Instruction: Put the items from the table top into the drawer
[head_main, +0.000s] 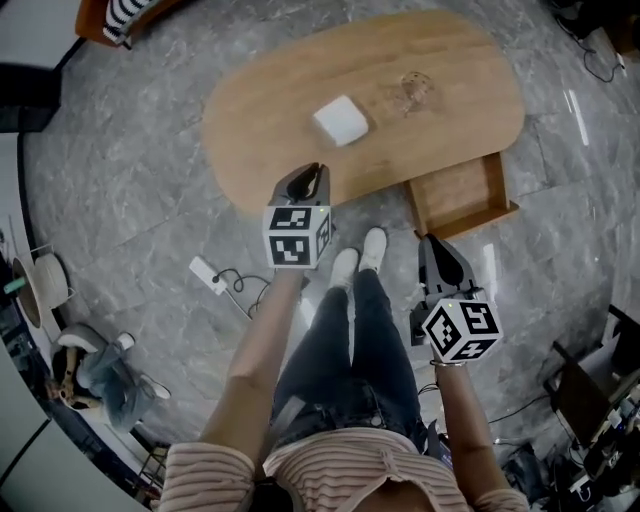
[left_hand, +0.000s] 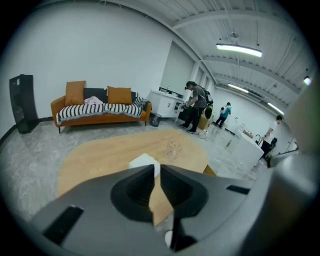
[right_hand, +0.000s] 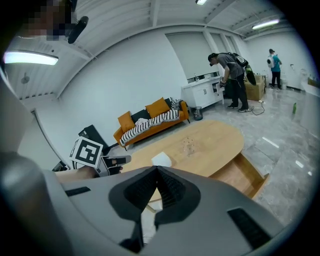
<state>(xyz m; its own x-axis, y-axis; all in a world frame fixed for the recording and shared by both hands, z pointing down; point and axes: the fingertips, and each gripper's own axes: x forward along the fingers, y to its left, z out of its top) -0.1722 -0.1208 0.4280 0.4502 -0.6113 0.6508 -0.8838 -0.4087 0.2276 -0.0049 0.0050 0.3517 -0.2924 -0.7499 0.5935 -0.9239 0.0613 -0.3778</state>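
An oval wooden table carries a white square block near its middle and a clear glass item to the right of it. A wooden drawer stands pulled out at the table's near right side and looks empty. My left gripper hovers over the table's near edge, just short of the white block, jaws shut on nothing. My right gripper is above the floor just in front of the drawer, jaws shut and empty. The glass item shows beyond the white block.
A white power strip with its cable lies on the stone floor left of the person's feet. An orange sofa with striped cushions stands against the far wall, with a black speaker beside it. People stand by a white cabinet far behind the table.
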